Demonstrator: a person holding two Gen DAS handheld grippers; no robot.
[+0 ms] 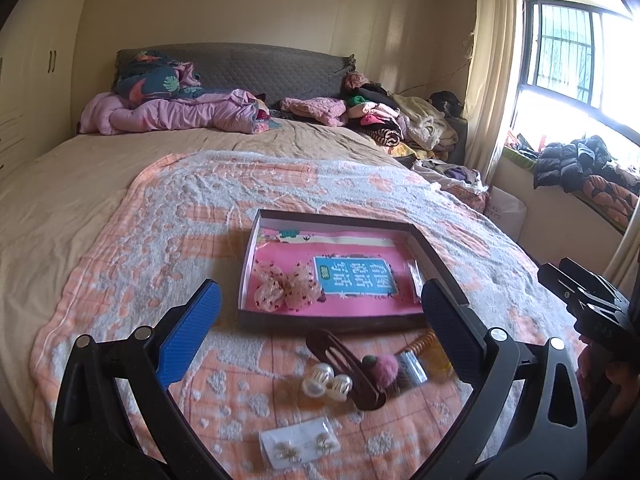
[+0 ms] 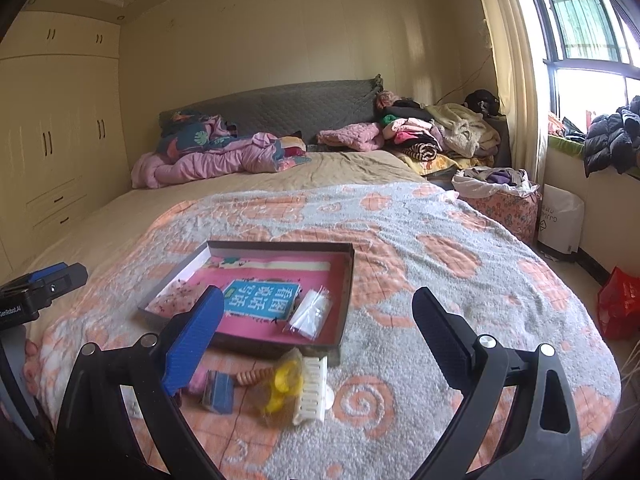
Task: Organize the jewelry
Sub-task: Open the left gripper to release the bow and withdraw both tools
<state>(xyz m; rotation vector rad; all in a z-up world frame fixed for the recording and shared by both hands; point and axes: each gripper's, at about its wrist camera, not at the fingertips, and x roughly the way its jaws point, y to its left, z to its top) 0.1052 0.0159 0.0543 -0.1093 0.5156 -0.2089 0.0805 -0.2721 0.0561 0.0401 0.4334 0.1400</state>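
Pearl clips (image 1: 327,381) and an earring card (image 1: 299,442) appear only in the left view. The box (image 2: 347,280) holds a bow (image 1: 289,285) and a clear packet (image 2: 311,313). Left gripper (image 1: 320,312) and right gripper (image 2: 318,316) both stand open, empty.

Left gripper (image 1: 320,320) wide open, empty, hovering over blanket (image 1: 160,220). Shallow tray (image 1: 250,256) ahead holds pink sheer bow (image 1: 286,286) plus small clear packet (image 1: 414,276) at right wall. Nearer: brown hair clip (image 1: 344,364), two pearl pieces (image 1: 326,382) touching it, pink pompom (image 1: 384,366), bagged earrings (image 1: 300,446).
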